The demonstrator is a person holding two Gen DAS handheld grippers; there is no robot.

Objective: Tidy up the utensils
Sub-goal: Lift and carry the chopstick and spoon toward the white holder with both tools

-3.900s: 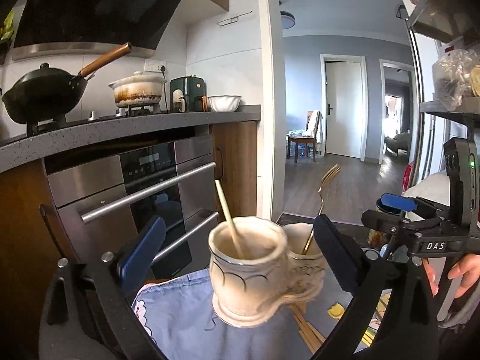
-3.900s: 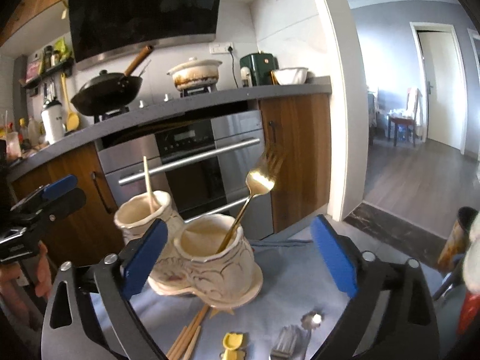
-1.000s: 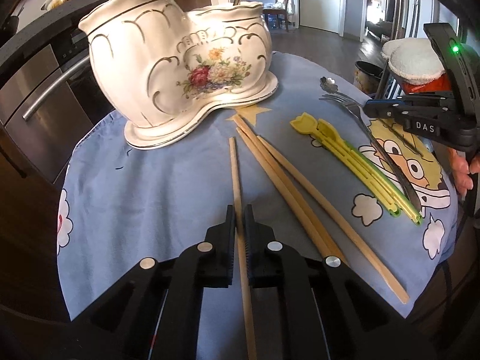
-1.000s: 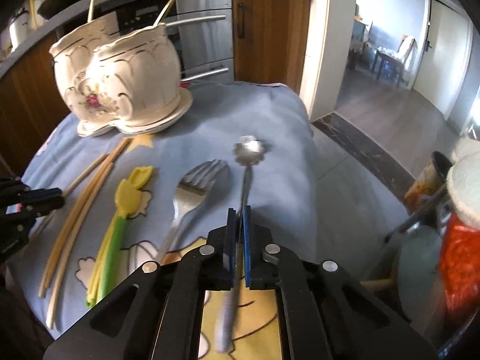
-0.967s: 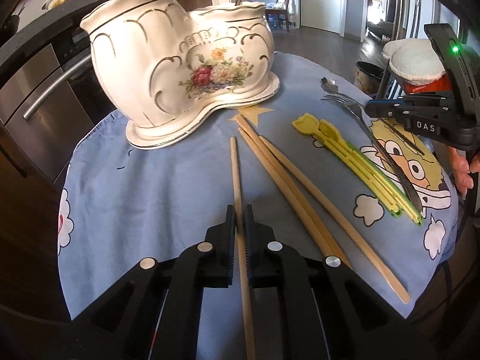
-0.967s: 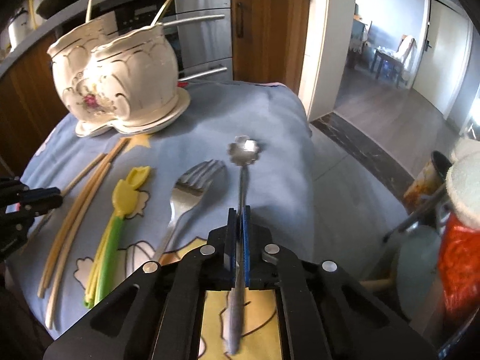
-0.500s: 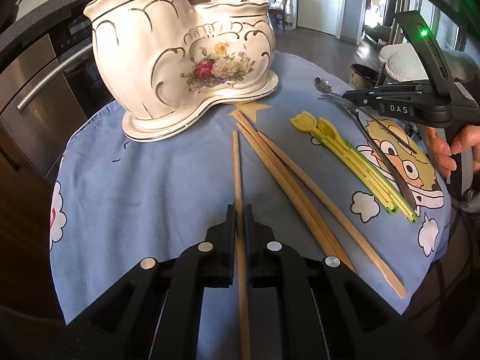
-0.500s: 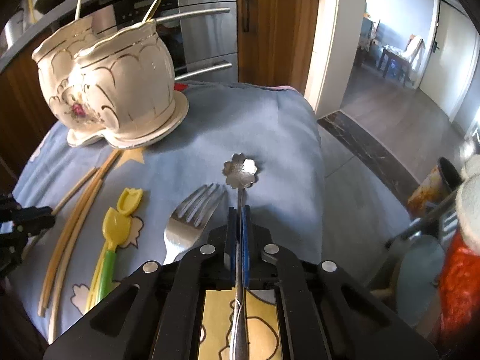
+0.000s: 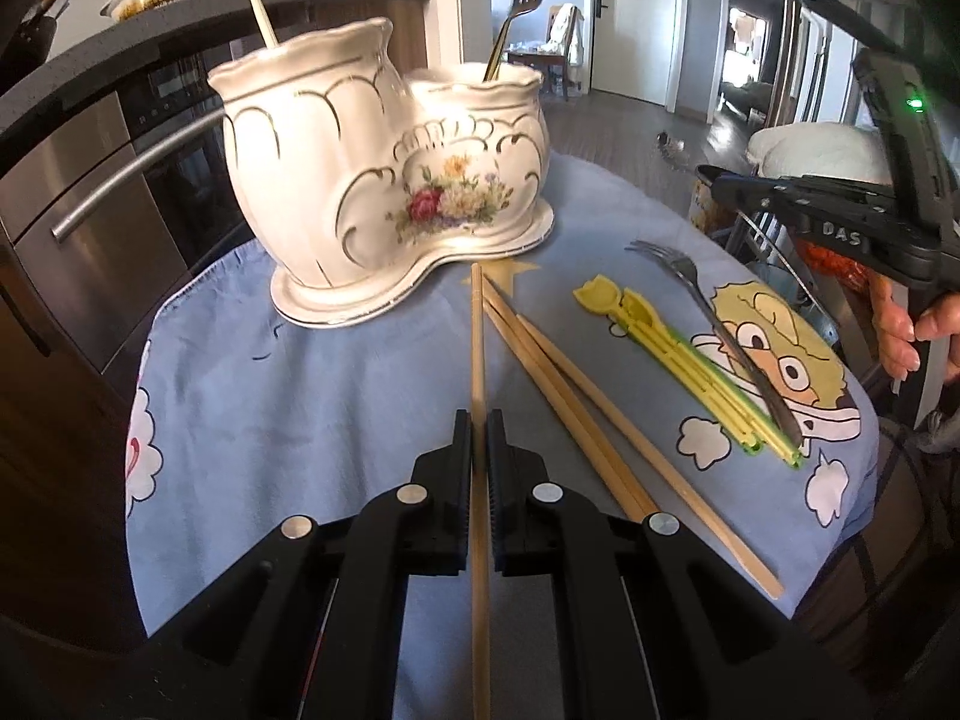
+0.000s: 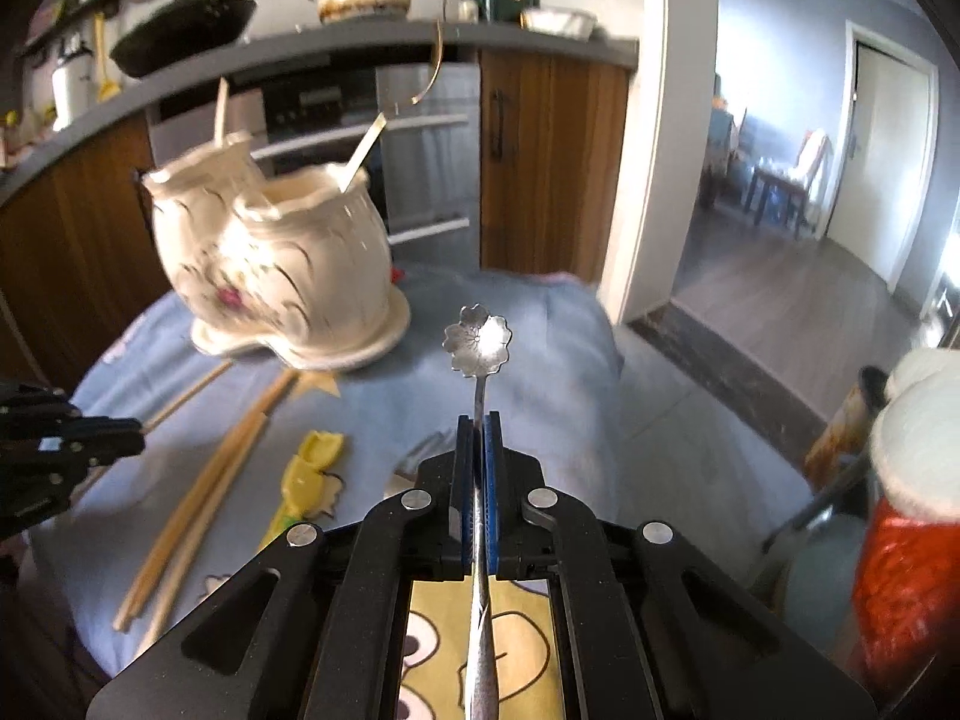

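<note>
Chopstick (image 9: 478, 330) sitting clamped in my left gripper (image 9: 478, 420), frame centre, pointing at holder (image 9: 384, 180) upper left. Right gripper (image 10: 478, 426) pinching flower spoon (image 10: 478, 339), mid-frame.

The only readable text was "DAS", in pale capitals on the black body of the right claw (image 9: 840, 222), at the right edge of the left wrist view.

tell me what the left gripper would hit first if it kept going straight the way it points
Probably the white floral ceramic utensil holder. The left gripper is shut on a wooden chopstick whose tip aims at the holder's base, so that tip would likely touch first; depth is hard to judge.
</note>
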